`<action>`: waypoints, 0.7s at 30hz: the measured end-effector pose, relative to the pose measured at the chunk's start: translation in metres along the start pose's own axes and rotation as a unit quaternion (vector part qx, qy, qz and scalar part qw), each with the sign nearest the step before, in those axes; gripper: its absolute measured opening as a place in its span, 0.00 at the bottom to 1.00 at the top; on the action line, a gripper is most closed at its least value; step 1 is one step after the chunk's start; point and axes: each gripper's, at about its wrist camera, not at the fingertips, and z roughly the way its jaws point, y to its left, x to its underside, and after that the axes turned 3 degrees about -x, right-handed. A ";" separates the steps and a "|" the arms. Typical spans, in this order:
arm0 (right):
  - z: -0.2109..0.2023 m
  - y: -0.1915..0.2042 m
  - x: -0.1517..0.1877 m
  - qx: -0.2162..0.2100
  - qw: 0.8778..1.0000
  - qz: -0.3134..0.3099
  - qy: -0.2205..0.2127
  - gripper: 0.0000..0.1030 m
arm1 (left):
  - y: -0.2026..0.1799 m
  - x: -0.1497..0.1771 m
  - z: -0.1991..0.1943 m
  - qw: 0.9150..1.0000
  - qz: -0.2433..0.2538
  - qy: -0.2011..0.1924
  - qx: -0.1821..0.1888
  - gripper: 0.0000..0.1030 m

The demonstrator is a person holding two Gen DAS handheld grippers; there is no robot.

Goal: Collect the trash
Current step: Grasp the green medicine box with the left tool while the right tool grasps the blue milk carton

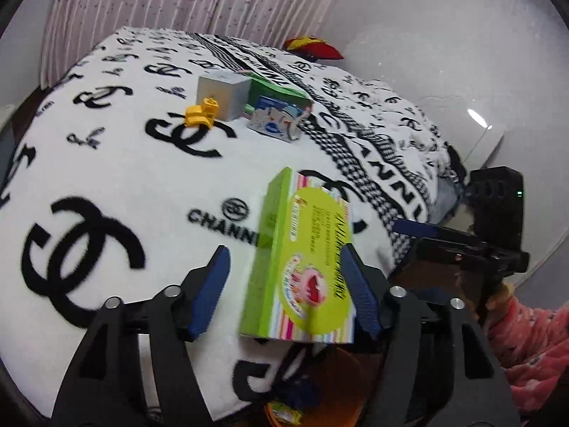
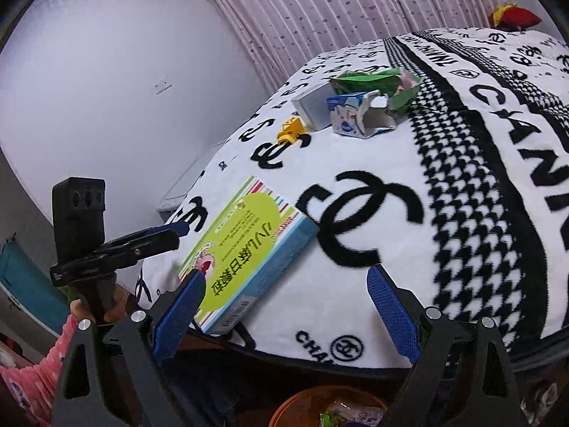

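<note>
Bed with white fleece blanket printed with black logos and a houndstooth band [image 1: 117, 163] fills both views; pink dotted curtain [image 1: 177, 0] behind it on the far side. Orange round bin [image 2: 298, 404] sits low at the near bed edge, wrappers inside. Green and striped flat cardboard box [image 1: 302, 270] hangs over the near blanket edge between the left gripper [image 1: 288, 284] pads, blurred; right pad at the box edge, left pad clear of it, jaws well apart, no firm grip visible. Right gripper [image 2: 284, 306] wide open, holding nothing, box just off its left pad. Far on the blanket, close together: grey open box [image 1: 224, 96], crumpled green carton [image 2: 370, 82], torn blue-white carton [image 1: 281, 119], small yellow plastic piece [image 1: 201, 114]. Pink sleeve [image 1: 526, 341] at right.
</note>
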 end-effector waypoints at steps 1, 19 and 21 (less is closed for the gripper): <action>-0.001 0.000 0.000 0.000 1.000 -0.001 -0.002 0.88 | -0.002 0.002 -0.001 1.000 0.002 0.001 0.001 0.72; -0.029 -0.009 0.012 0.016 1.000 0.012 -0.016 0.88 | -0.073 0.022 0.048 0.974 0.172 0.045 -0.143 0.91; -0.029 -0.011 0.013 0.017 1.000 0.014 -0.015 0.88 | -0.076 0.022 0.053 0.969 0.183 0.045 -0.159 0.91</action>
